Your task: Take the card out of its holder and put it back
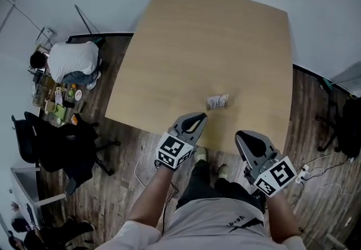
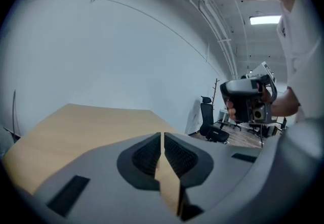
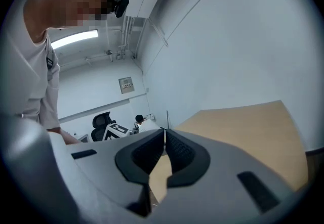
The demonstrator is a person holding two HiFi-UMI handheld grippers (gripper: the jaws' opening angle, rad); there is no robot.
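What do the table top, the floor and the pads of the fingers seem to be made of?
table top: light wood or laminate, matte, with faint grain.
floor: dark wood-look planks with visible seams.
fingers: probably black rubber pads, ribbed, set in gray matte plastic.

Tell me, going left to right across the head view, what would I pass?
person in a white shirt → left gripper → card holder → right gripper → black chair

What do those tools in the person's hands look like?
The left gripper and right gripper are grey shells tapering to two jaws lined with black ribbed pads. Each carries a cube with black-and-white square markers. The shirt is white and short-sleeved.
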